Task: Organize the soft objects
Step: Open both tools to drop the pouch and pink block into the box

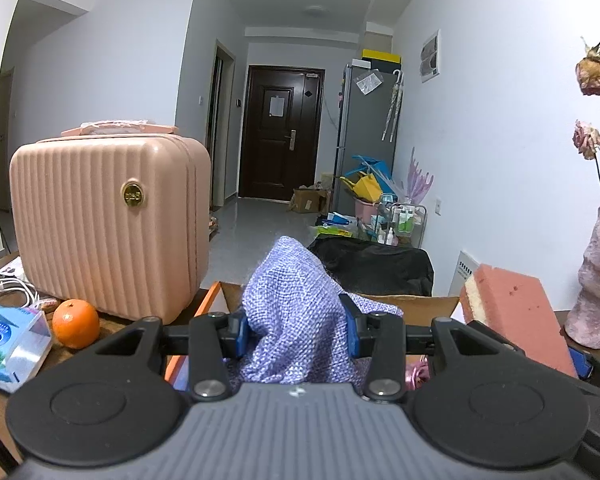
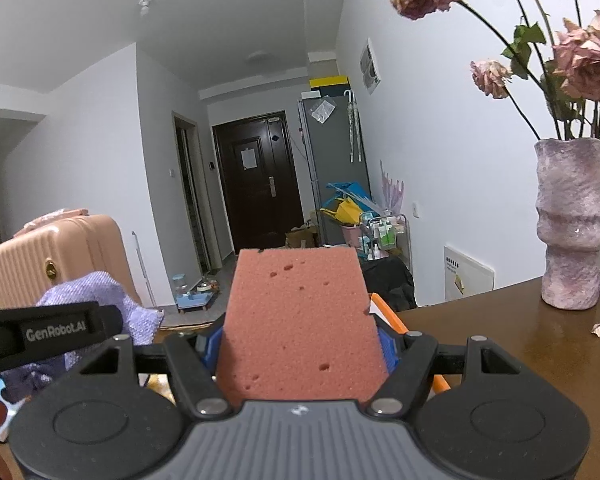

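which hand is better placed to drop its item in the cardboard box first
Left, probably. The left gripper holds the purple cloth right over the cardboard box; the right gripper's sponge sits toward the box's right edge.

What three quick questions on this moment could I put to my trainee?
1. What does the left gripper hold?
2. True or false: the right gripper is empty.
3. The orange lies: A) in the cardboard box; B) in front of the pink suitcase; C) beside the vase.

Key: 1. the purple cloth. 2. False, it grips the pink sponge. 3. B.
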Demonstrator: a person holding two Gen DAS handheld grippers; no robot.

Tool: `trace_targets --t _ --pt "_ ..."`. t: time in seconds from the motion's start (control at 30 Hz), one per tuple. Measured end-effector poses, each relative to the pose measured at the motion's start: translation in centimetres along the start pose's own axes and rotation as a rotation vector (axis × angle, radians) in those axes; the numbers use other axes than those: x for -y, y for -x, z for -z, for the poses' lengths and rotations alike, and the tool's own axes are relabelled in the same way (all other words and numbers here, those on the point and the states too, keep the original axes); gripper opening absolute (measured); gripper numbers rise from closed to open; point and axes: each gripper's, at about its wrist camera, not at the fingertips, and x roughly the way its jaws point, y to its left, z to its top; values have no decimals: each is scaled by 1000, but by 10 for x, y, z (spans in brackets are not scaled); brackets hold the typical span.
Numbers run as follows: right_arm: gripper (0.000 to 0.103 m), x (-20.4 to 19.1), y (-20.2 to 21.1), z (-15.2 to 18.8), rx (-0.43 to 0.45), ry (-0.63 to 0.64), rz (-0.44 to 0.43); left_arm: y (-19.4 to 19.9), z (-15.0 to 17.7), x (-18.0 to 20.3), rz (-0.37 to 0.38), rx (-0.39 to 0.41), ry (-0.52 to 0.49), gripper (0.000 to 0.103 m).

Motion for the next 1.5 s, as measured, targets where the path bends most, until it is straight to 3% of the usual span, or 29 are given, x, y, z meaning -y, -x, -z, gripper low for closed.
trace_targets --t 0.57,0.73,0.8,0.87,0.97,1.03,1.2,1.5 --pt "69 -4 -43 -1 -45 42 35 -43 4 16 -27 -3 -58 44" --pt "70 -4 -50 1 -83 49 60 -53 5 12 -30 -38 -47 55" --pt "78 -2 -50 1 -92 40 69 -56 3 7 -32 -52 -28 77" --pt "90 1 -49 2 -91 25 78 -56 3 4 -58 -50 -15 88" --pt "96 6 -49 2 -102 1 90 -56 3 -1 -95 -42 -10 103" --pt "103 9 -52 2 -115 -15 96 -57 4 -2 -133 -43 -2 103" --pt "103 11 -51 3 -116 -32 98 -63 6 -7 -149 -80 5 103" --pt "103 13 -42 2 -99 -45 93 -55 7 -8 -149 -68 3 103"
